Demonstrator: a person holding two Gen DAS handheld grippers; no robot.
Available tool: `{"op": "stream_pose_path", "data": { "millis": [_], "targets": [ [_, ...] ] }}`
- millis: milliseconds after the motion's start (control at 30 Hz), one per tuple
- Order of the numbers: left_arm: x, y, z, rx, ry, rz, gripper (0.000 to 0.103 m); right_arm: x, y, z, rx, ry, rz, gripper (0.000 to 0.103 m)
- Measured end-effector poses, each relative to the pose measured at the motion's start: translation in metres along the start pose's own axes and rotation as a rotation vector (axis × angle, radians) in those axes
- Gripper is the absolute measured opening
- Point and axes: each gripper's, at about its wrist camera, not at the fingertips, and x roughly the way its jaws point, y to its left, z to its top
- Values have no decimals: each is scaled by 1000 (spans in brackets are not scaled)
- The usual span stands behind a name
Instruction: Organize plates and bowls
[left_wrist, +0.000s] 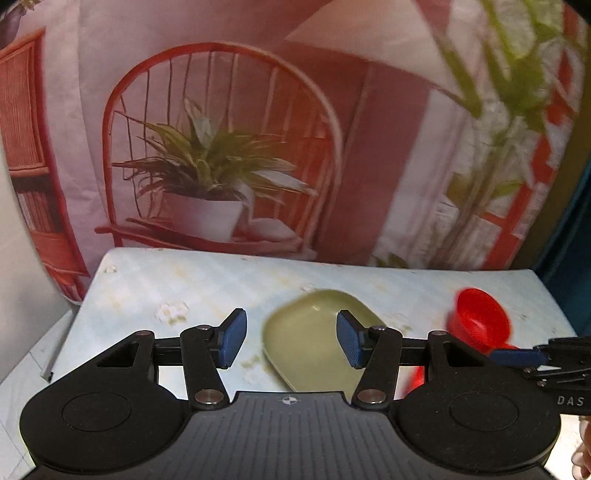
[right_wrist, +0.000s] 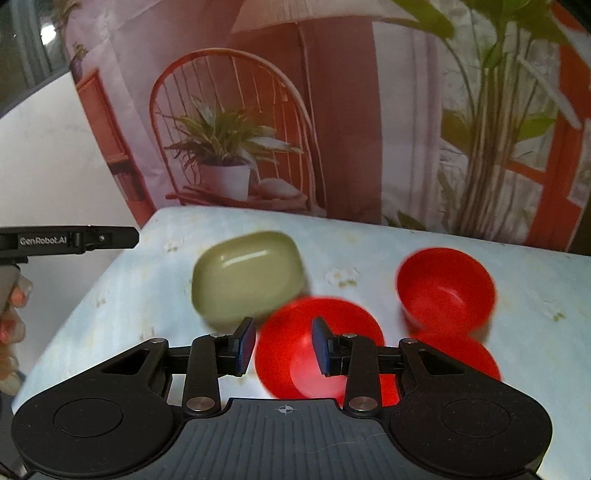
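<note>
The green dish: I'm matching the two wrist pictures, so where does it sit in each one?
Left wrist view: the green dish lies low at centre, seen between the left tongs' blue pads.
Right wrist view: the green dish lies left of centre, above the right tongs and up-left of a red plate.
Shared landmark: the potted plant on the red chair printed on the backdrop.

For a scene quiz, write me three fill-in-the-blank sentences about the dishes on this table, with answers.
1. The rounded-square plate is pale ____.
2. The deep bowl at the right is ____.
3. Nothing sits between the pads of the left gripper or the right gripper; both hold ____.

Answers: green; red; nothing
</note>
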Motion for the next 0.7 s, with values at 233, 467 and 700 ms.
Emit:
{"op": "stream_pose_path", "data": {
  "millis": [233, 467, 700],
  "targets": [
    [62, 28, 11, -57, 75, 11, 54, 72, -7, 31, 53, 93, -13, 32],
    [103, 46, 0, -112, 138, -32, 53, 117, -15, 37, 86, 162, -28, 31],
    [123, 48, -15, -125, 180, -74, 53, 142, -22, 34, 120, 211, -31, 30]
  ]
}}
